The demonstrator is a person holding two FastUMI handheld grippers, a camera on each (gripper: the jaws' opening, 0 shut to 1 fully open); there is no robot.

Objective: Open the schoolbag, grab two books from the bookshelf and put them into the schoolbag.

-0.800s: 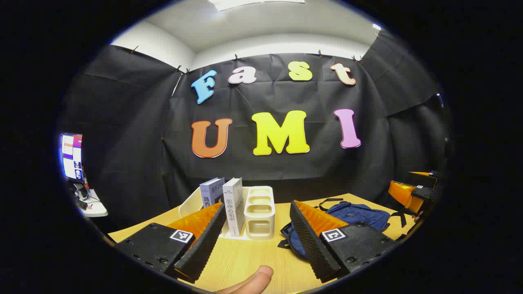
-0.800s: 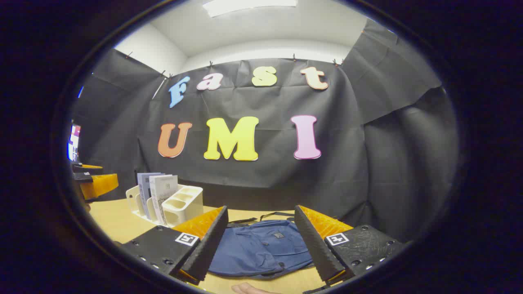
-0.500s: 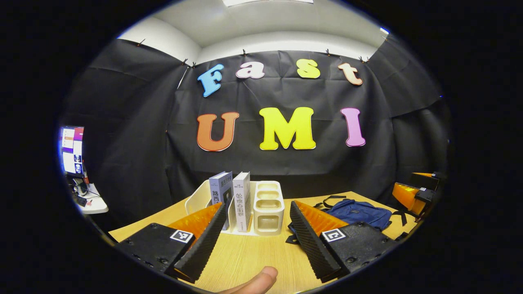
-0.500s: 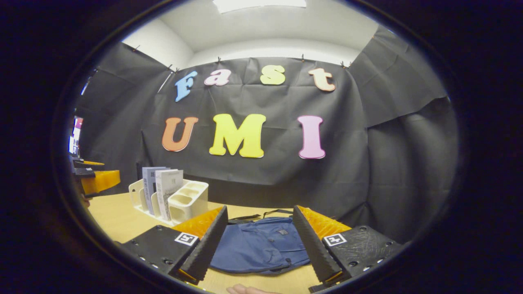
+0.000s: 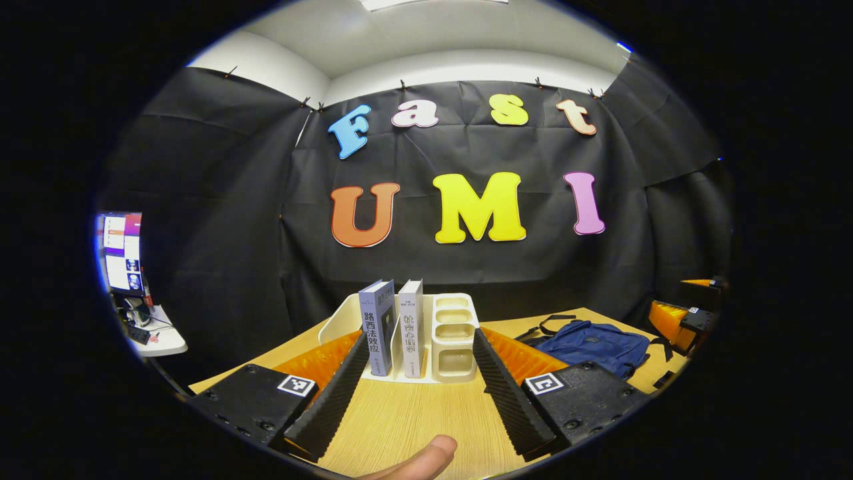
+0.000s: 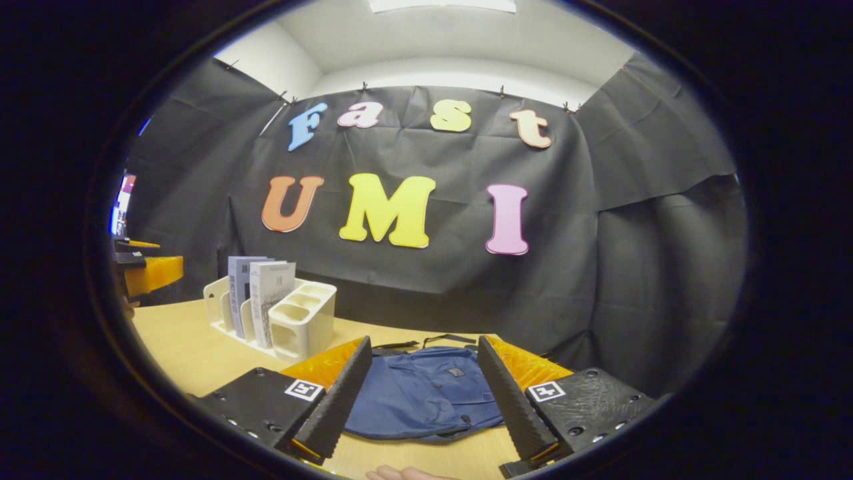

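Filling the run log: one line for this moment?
left gripper open, facing books | right gripper open over schoolbag | schoolbag closed

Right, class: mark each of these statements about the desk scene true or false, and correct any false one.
1. Two books stand upright in the white bookshelf. True.
2. The blue schoolbag lies flat on the wooden table. True.
3. The right gripper is clamped on a schoolbag strap. False: it is open and holds nothing, with the schoolbag seen between its fingers.
4. The left gripper holds a book. False: it is open and empty, facing the bookshelf.
5. One book already lies on the schoolbag. False: both are in the bookshelf.
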